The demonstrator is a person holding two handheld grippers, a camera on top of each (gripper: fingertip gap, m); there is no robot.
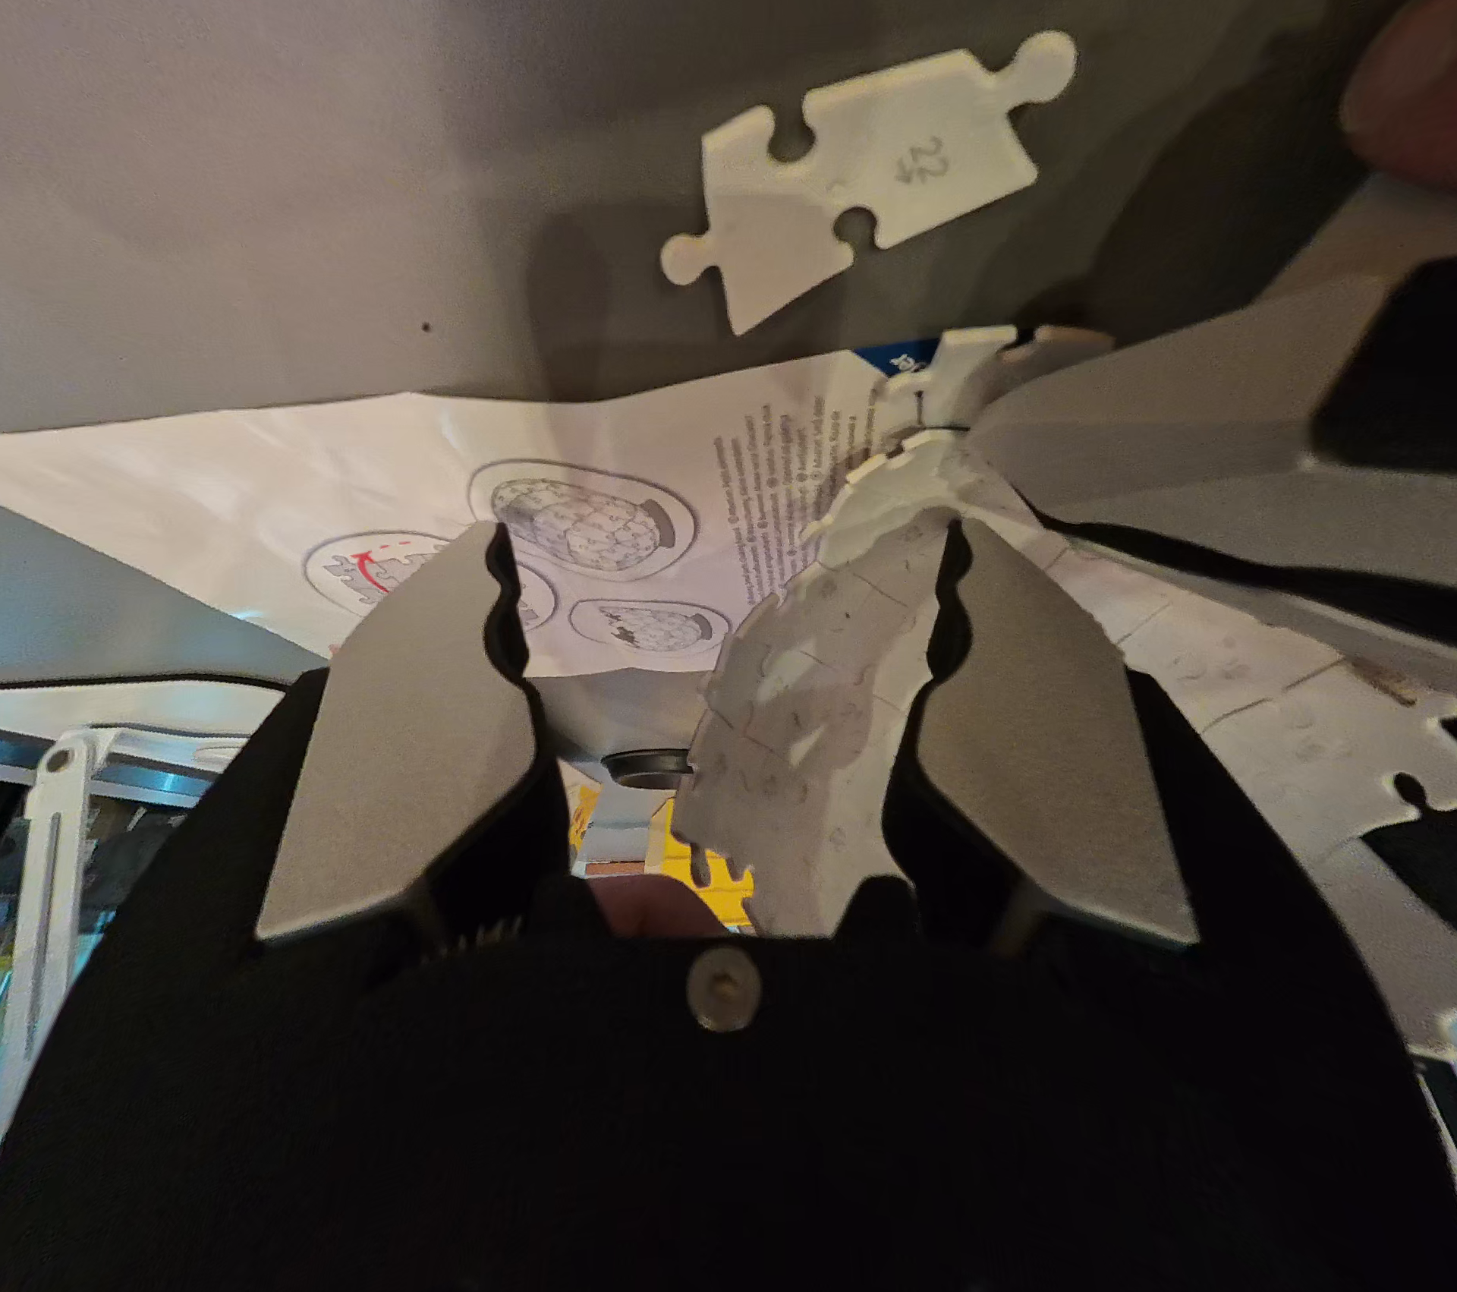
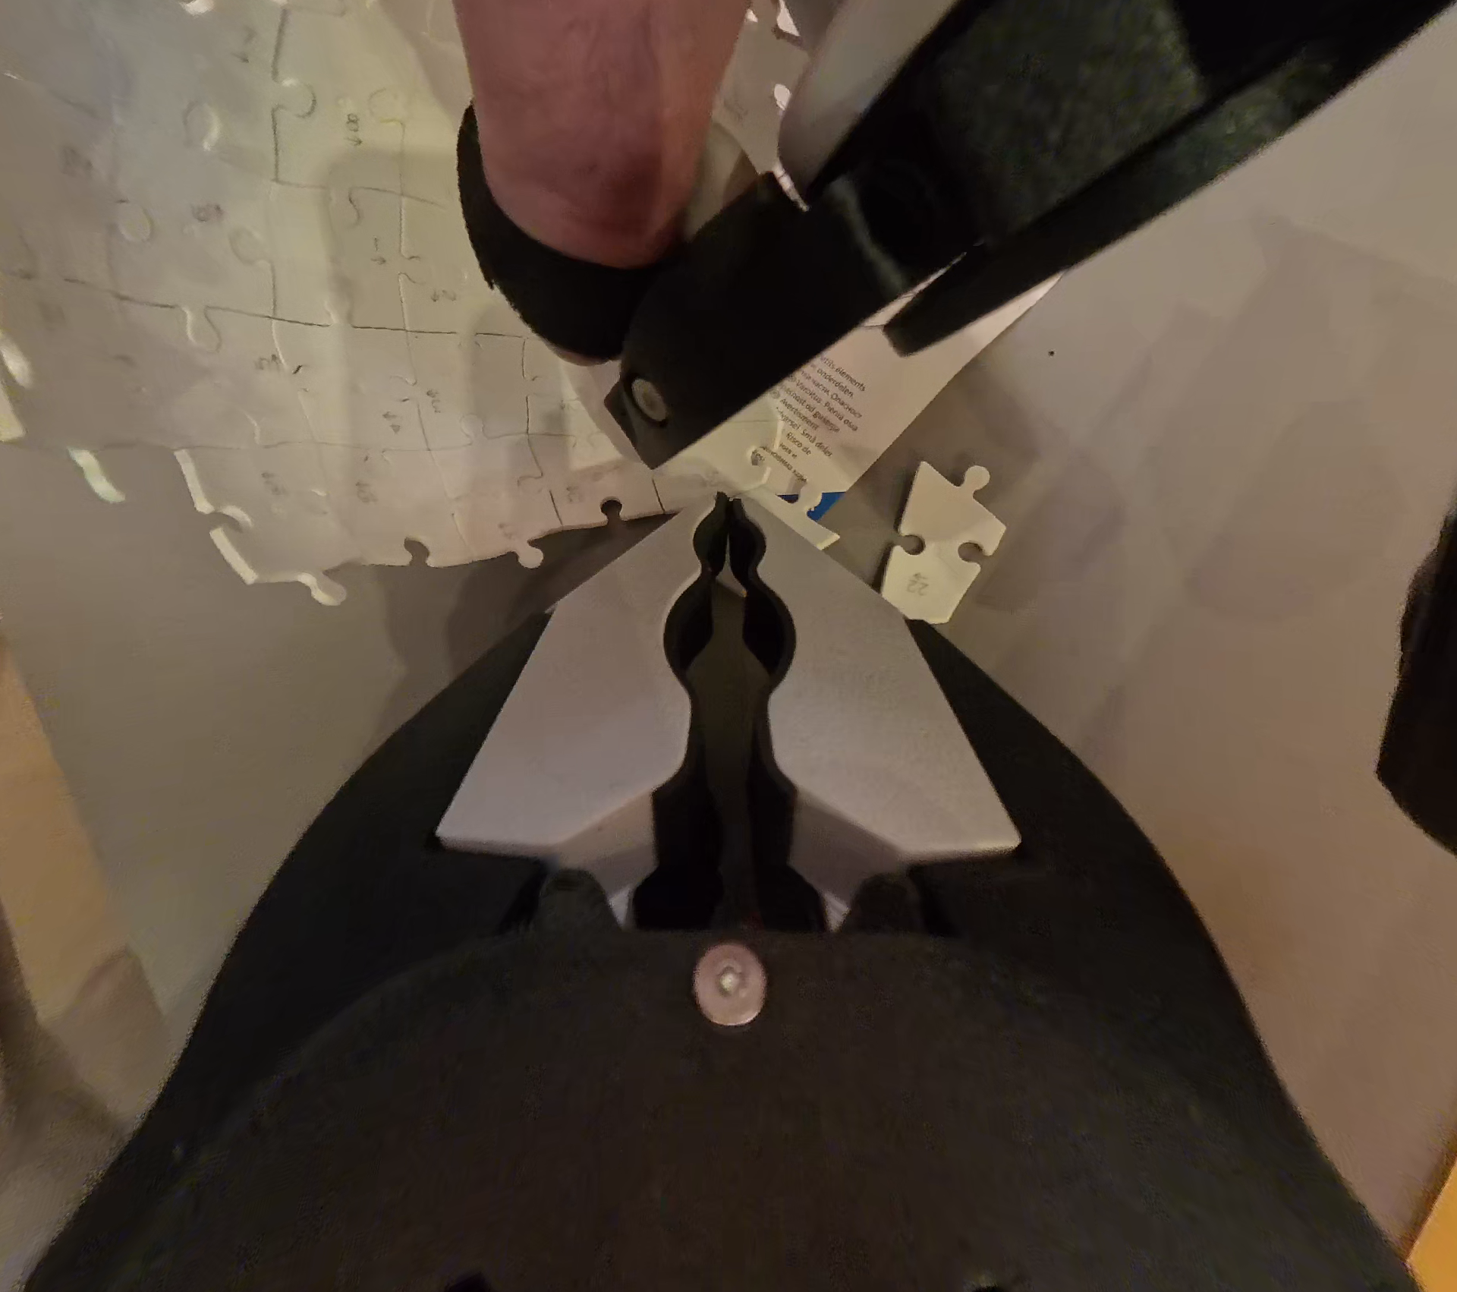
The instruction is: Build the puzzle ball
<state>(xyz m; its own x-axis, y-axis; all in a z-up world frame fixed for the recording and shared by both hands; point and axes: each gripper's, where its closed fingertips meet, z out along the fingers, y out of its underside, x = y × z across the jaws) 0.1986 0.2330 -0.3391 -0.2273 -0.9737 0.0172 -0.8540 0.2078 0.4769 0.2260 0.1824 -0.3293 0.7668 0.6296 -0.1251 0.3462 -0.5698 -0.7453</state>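
The partly built puzzle ball (image 2: 236, 276) is a curved white shell of joined numbered pieces, held up off the table. My right gripper (image 2: 721, 514) is shut on its lower edge. In the left wrist view the shell (image 1: 812, 686) hangs between the fingers of my open left gripper (image 1: 725, 584), close to the right finger (image 1: 1017, 686). The right gripper (image 1: 938, 430) comes in there from the right, clamped on the shell's rim. A loose white bit of two joined pieces (image 1: 859, 174) lies flat on the grey table; it also shows in the right wrist view (image 2: 938, 544).
A printed instruction sheet (image 1: 355, 465) lies on the grey table (image 1: 315, 110) under the shell, also seen in the right wrist view (image 2: 836, 418). A person's hand (image 2: 591, 32) holds the left gripper (image 2: 907, 245) just above my right gripper's tips. The table edge and yellow items (image 1: 709, 868) show below.
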